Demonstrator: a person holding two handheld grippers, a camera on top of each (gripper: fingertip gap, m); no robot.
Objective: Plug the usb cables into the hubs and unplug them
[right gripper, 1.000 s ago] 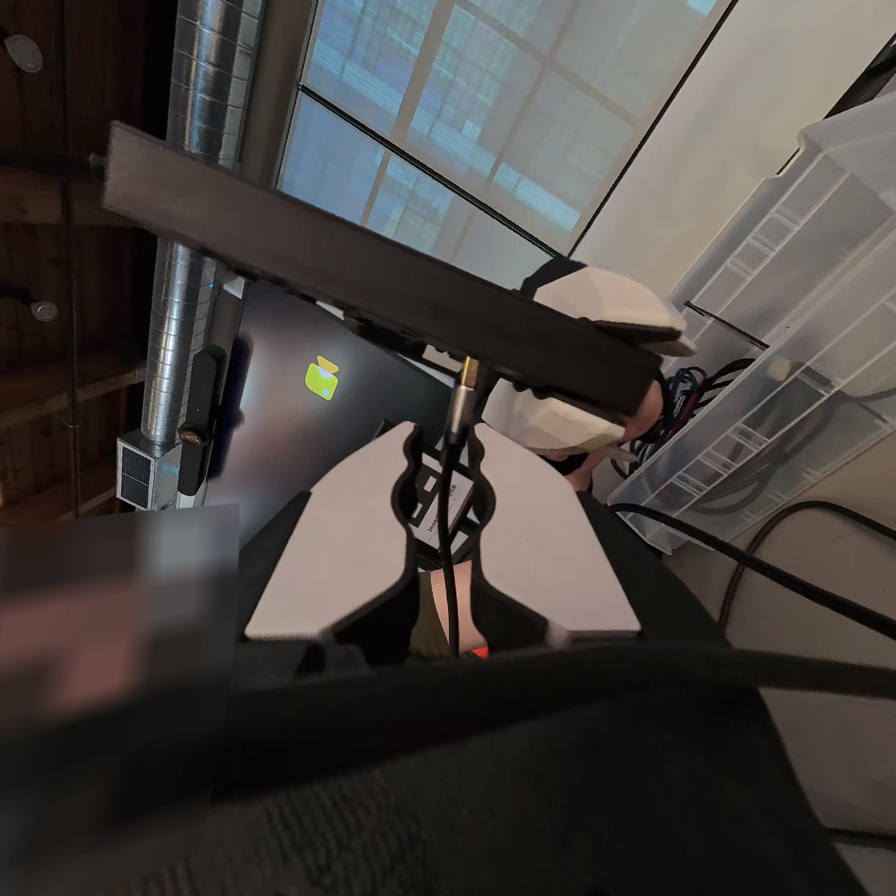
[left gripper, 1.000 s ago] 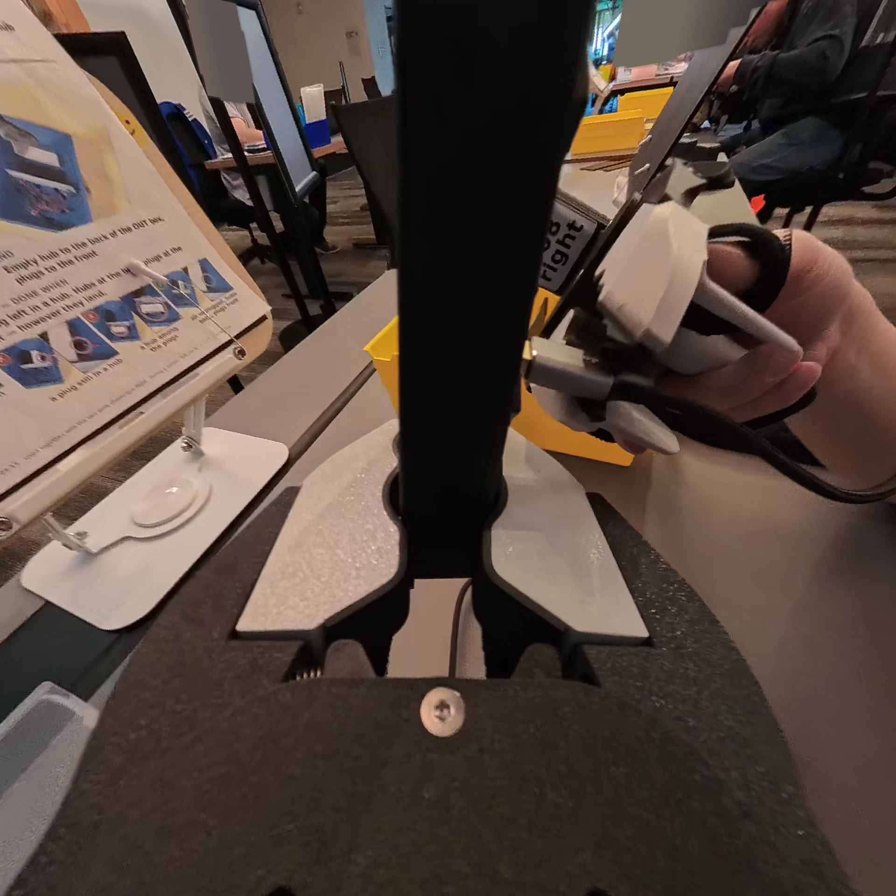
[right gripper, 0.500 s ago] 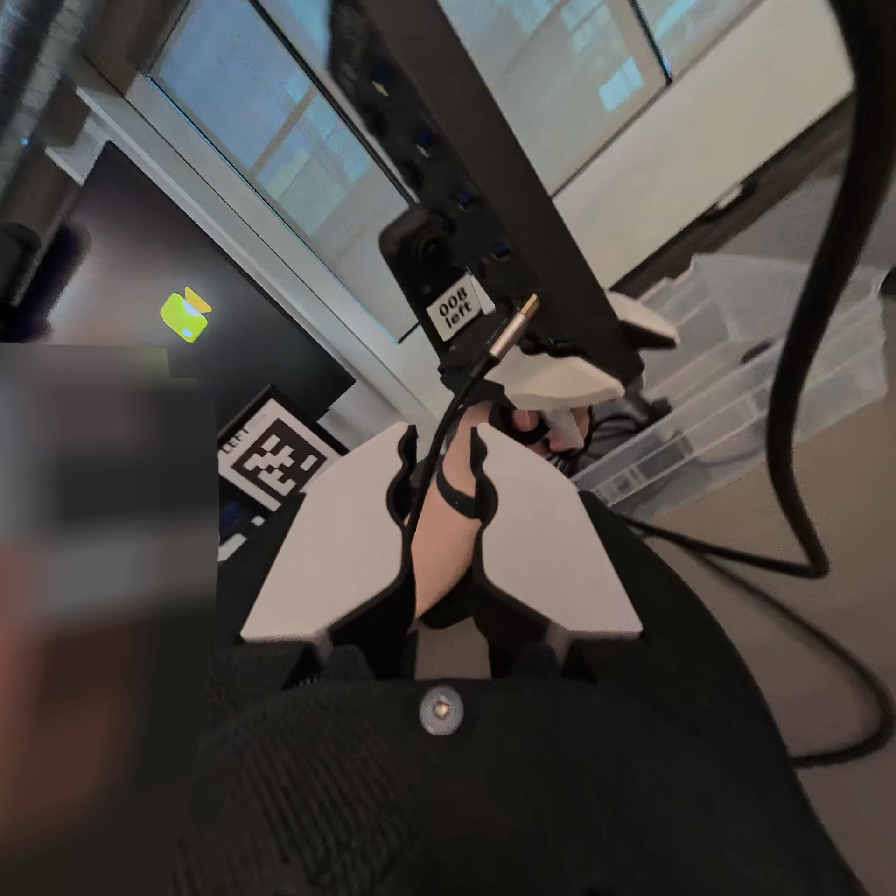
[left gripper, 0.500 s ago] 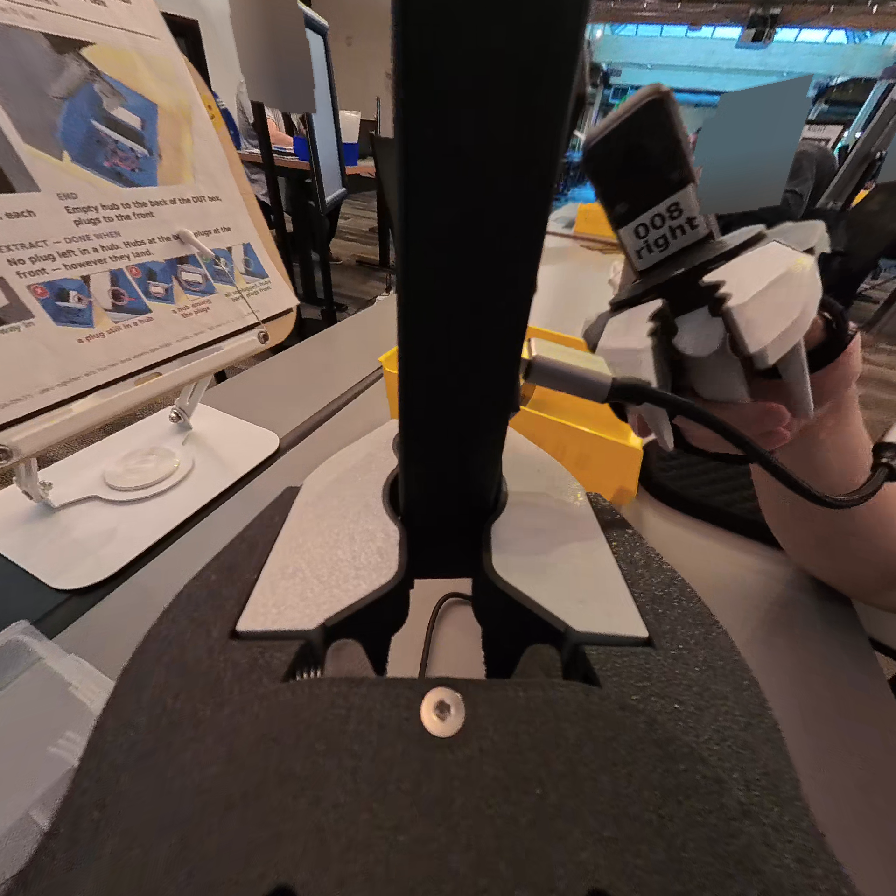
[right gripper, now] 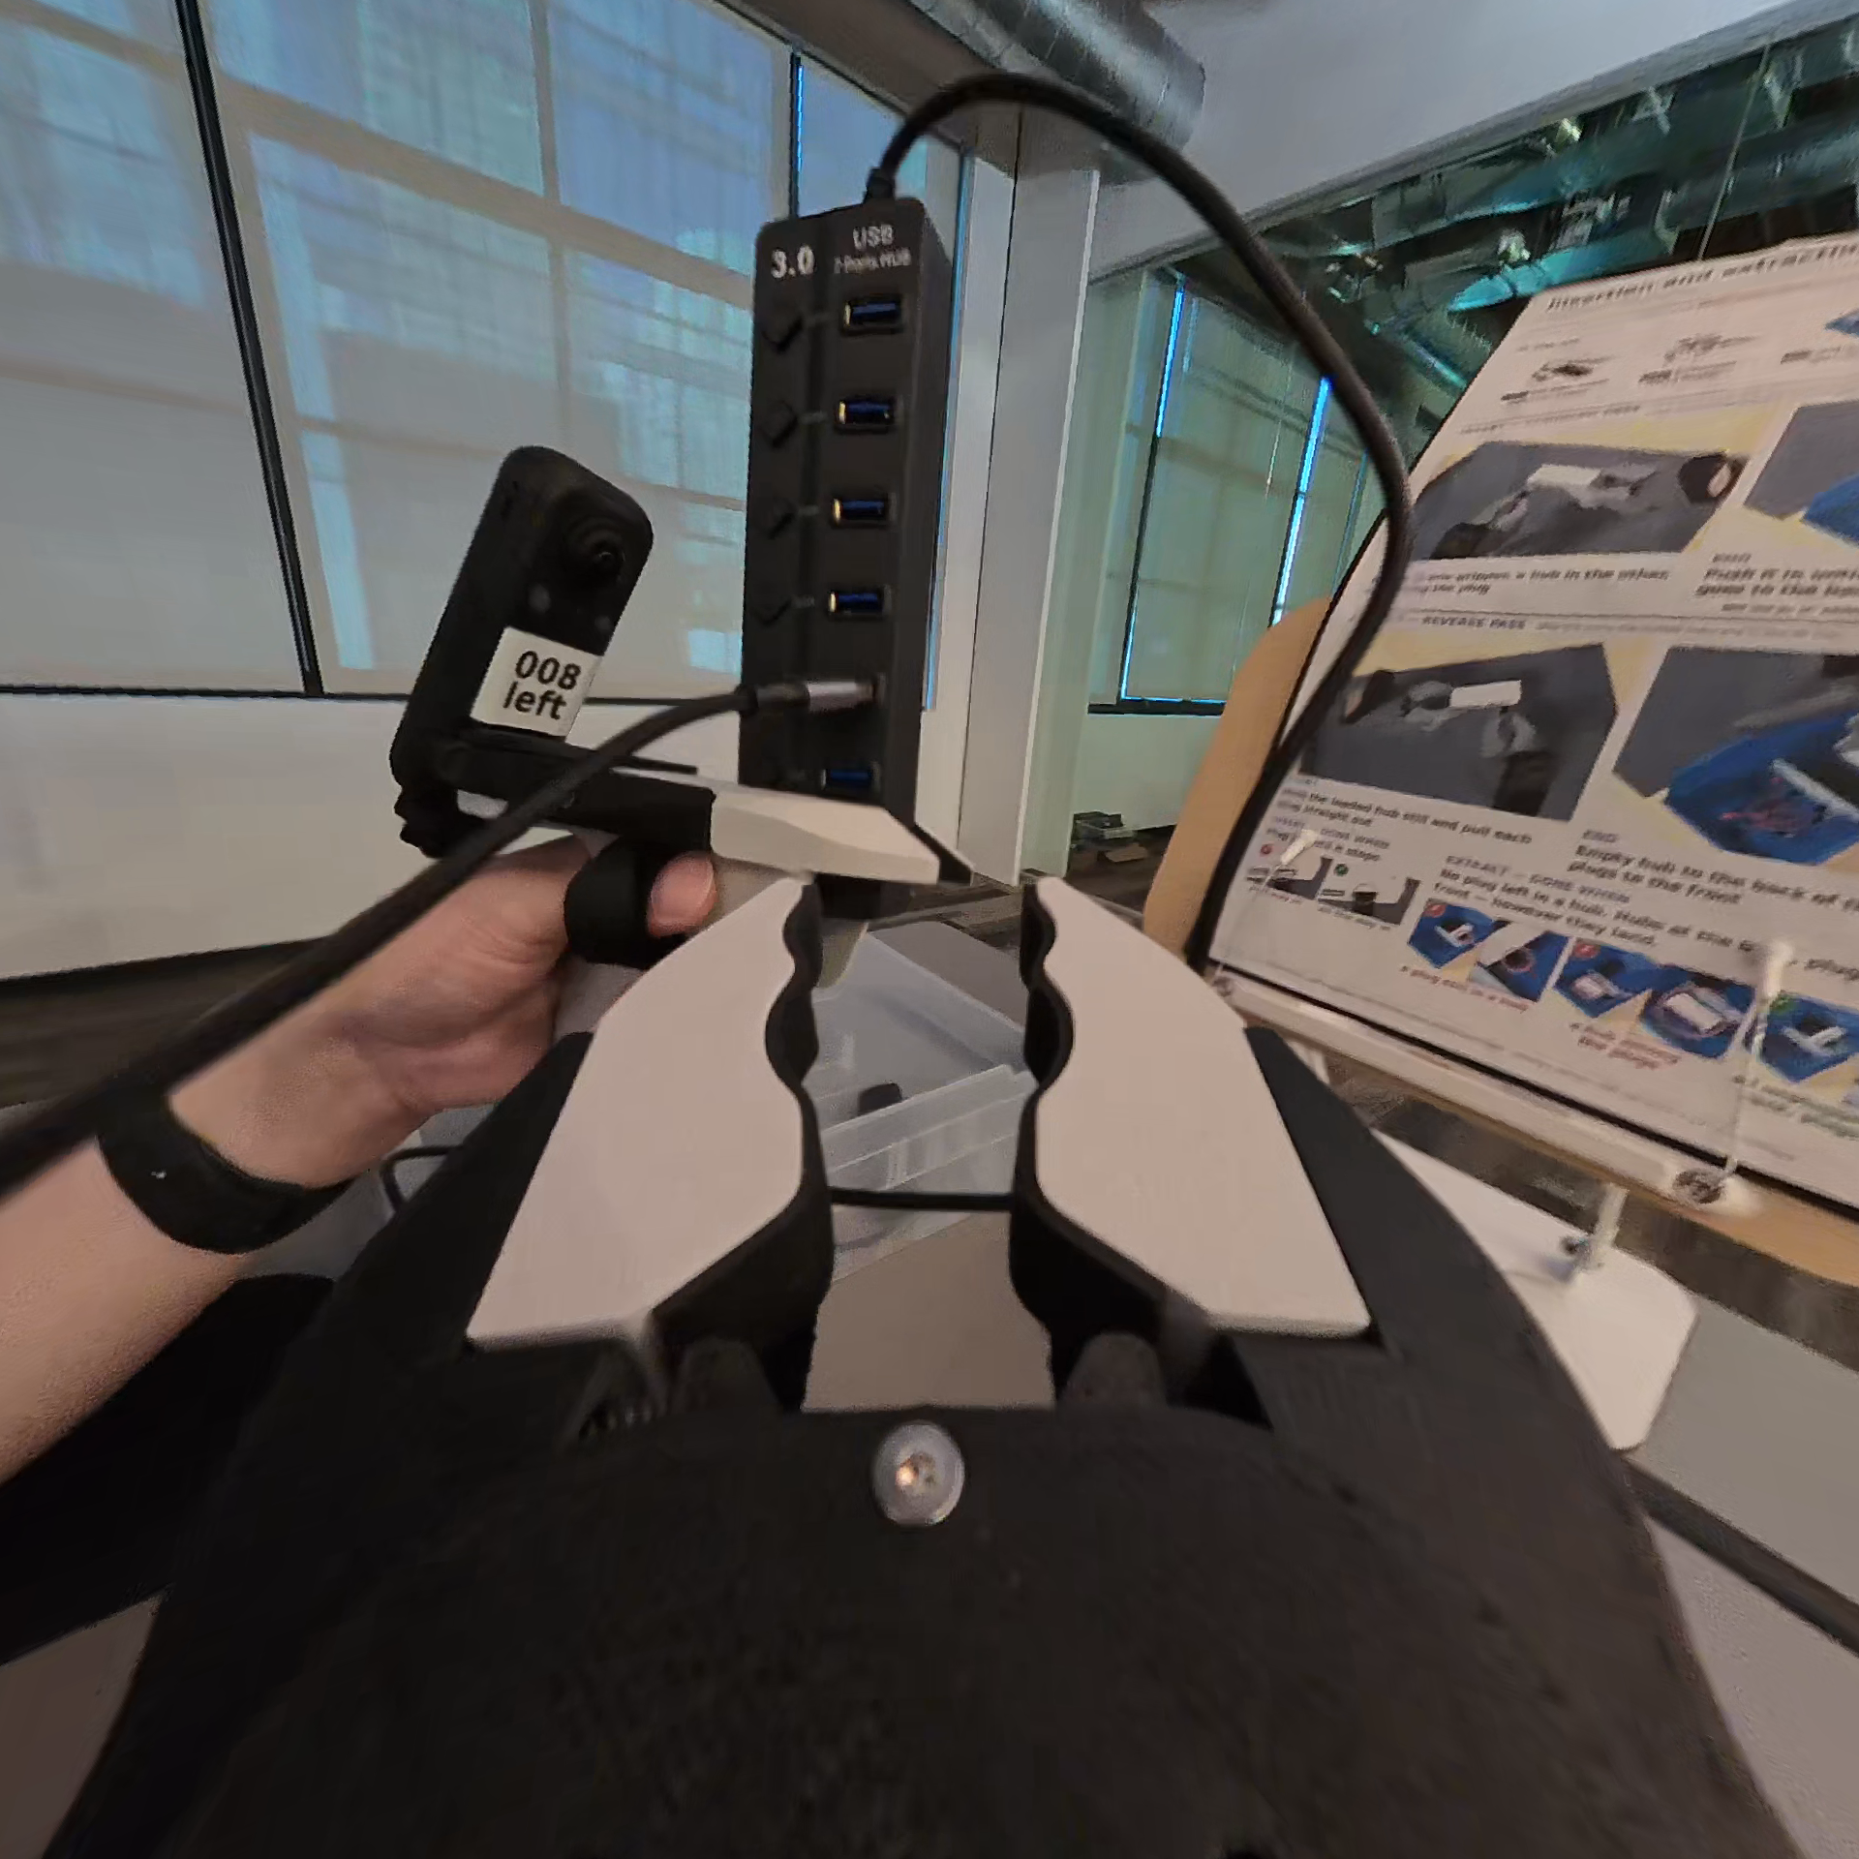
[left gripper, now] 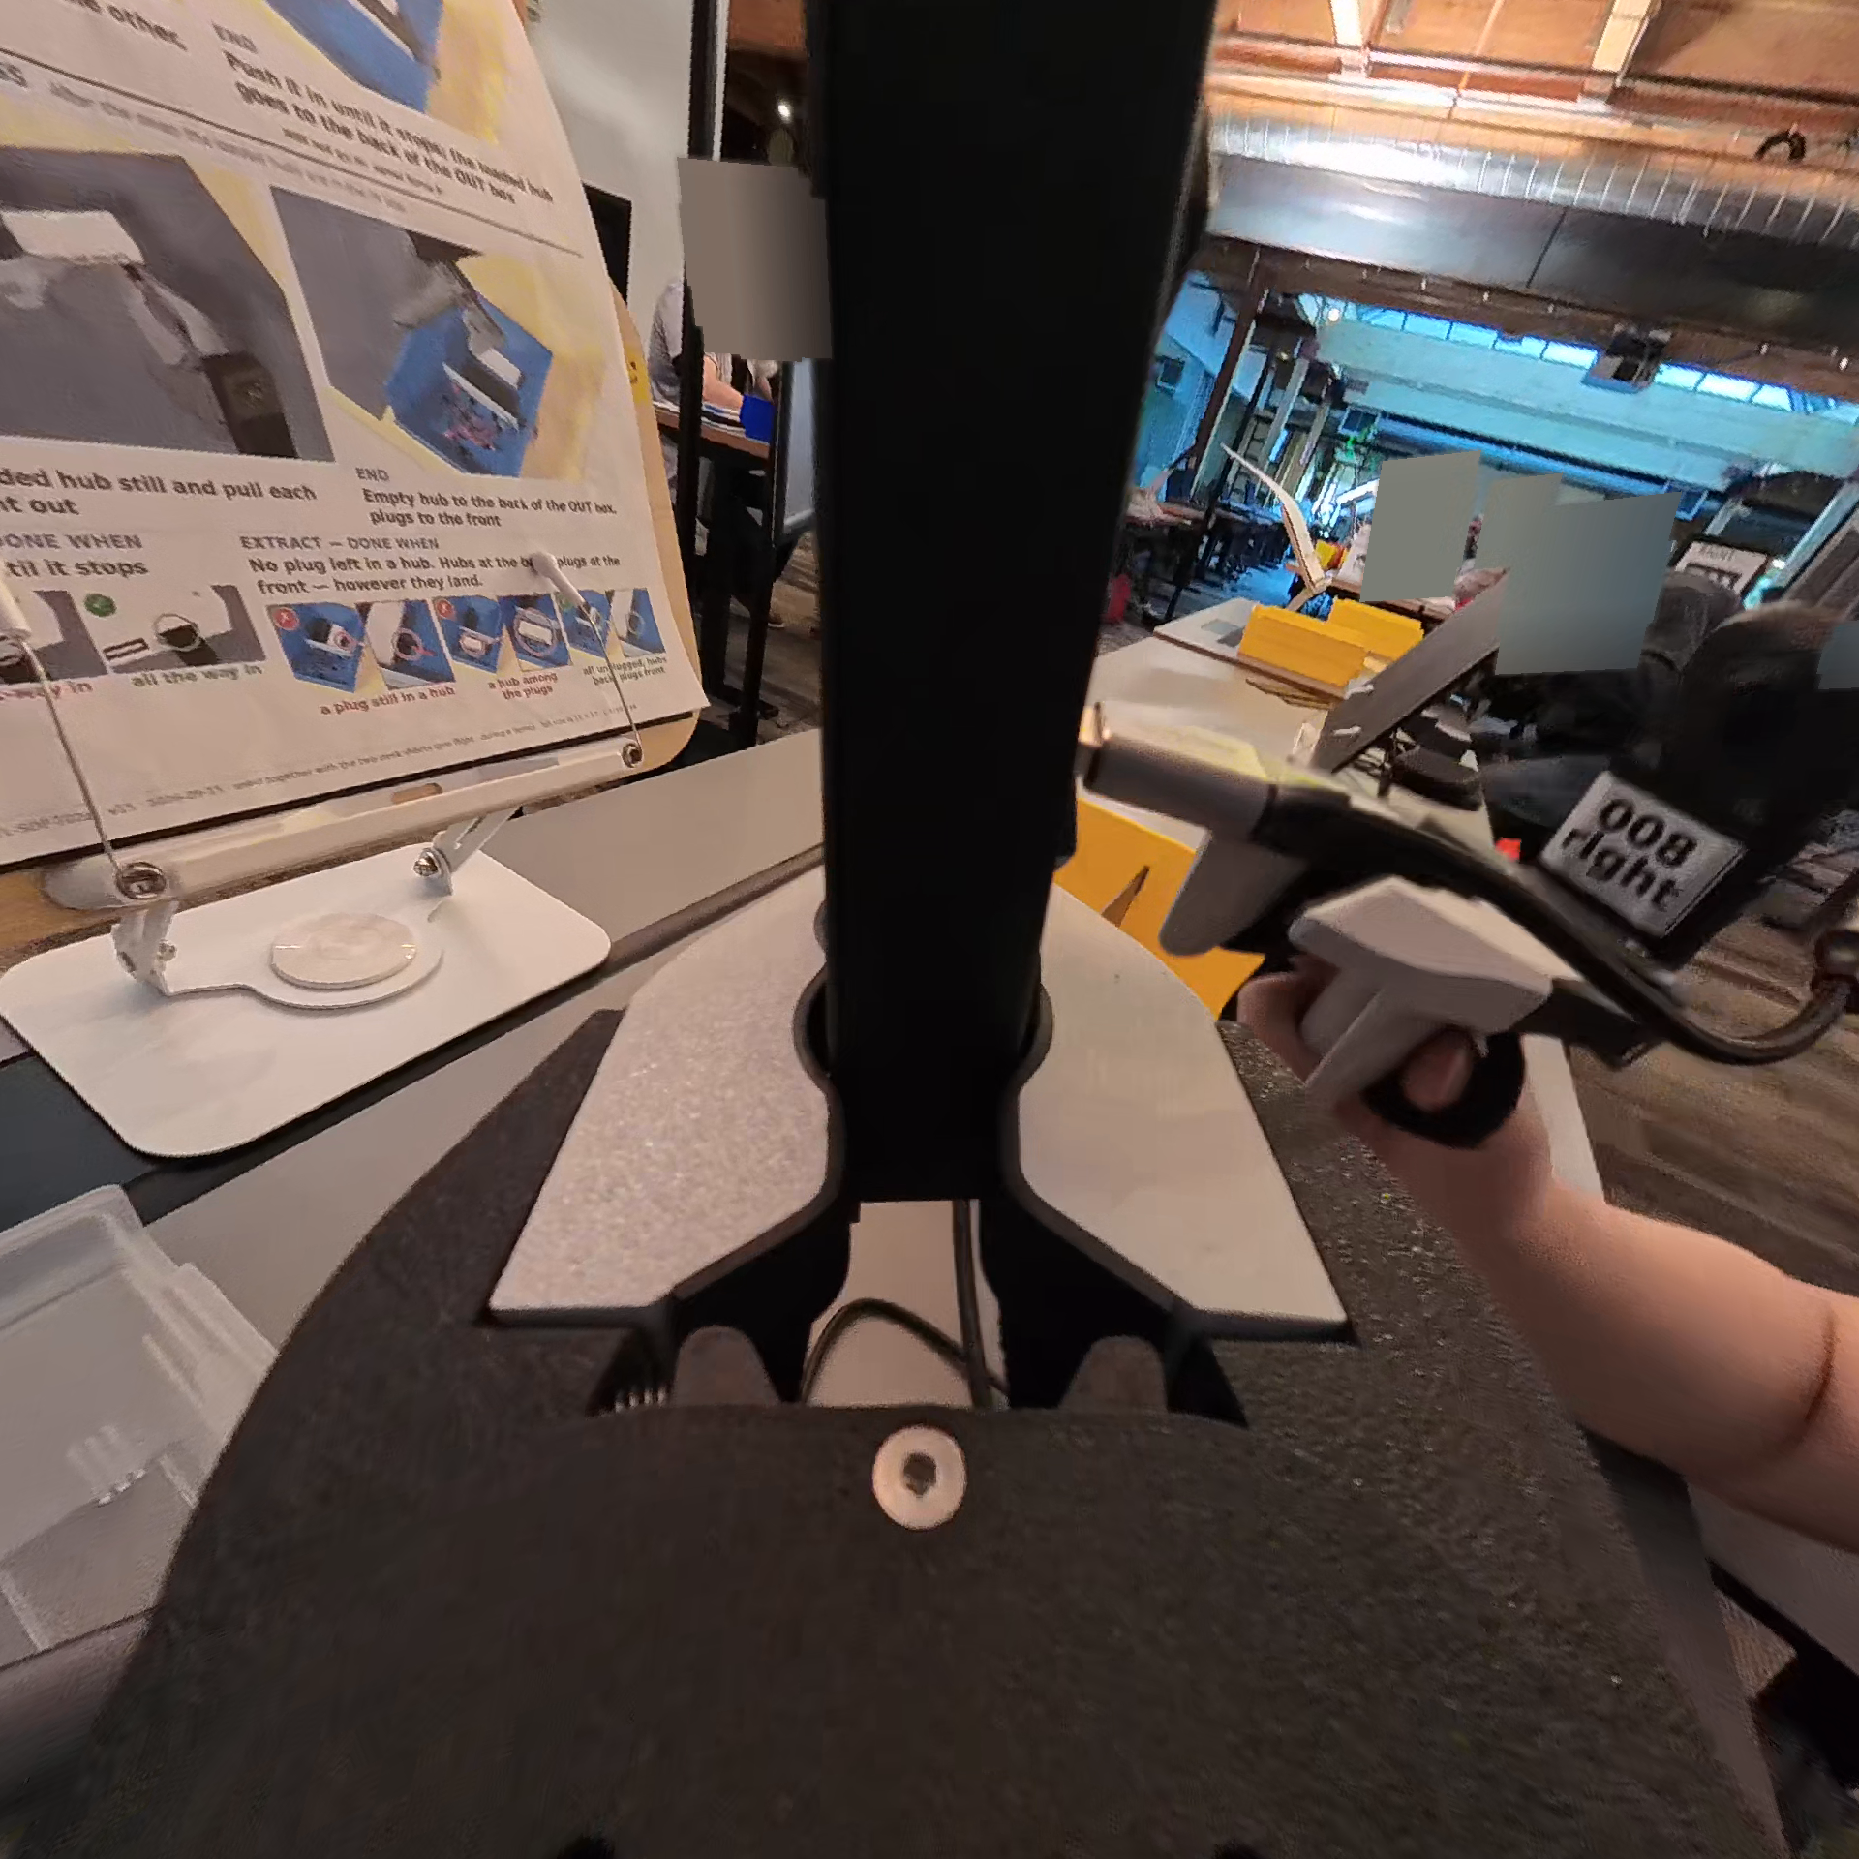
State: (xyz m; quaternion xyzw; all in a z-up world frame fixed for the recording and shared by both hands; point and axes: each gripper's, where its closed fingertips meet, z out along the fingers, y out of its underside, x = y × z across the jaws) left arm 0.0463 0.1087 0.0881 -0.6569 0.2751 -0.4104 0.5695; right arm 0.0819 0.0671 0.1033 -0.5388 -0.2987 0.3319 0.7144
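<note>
Left wrist view: Your left gripper (left gripper: 925, 966) is clenched on the hub (left gripper: 1006, 503), a matte black slab standing upright at 12 o'clock. Its flat, grainy grey fingers (left gripper: 704, 1107) press the hub's base from either side. At 3 o'clock a round silver plug (left gripper: 1177, 785) lies level, its tip against the hub's right edge. Your hand (left gripper: 1408, 1086) holds the right gripper (left gripper: 1298, 925) just below the plug, and the plug's black cable (left gripper: 1509, 905) trails over it. A yellow bin (left gripper: 1137, 875) sits behind the hub, its contents hidden. At 8 o'clock is a clear plastic bin (left gripper: 91, 1308); what it holds cannot be made out. A printed sheet (left gripper: 302, 453) leans on a white metal stand (left gripper: 302, 1006) at 10 o'clock.

Right wrist view: Your right gripper (right gripper: 915, 905) is released, a wide gap between its wavy-edged grey fingers (right gripper: 1157, 1107) and nothing in it. The hub (right gripper: 855, 503) rises at 12 o'clock with a column of blue ports. The plug (right gripper: 815, 694) is seated in the fifth port down, well above your fingertips, and its cable (right gripper: 402, 905) droops toward 9 o'clock. A second black lead (right gripper: 1308, 302) arcs from the hub's top toward 3 o'clock. Beneath the gap lies a clear bin (right gripper: 905, 1147) with a small dark item (right gripper: 880, 1096) inside. The sheet (right gripper: 1610, 704) fills 3 o'clock.
</note>
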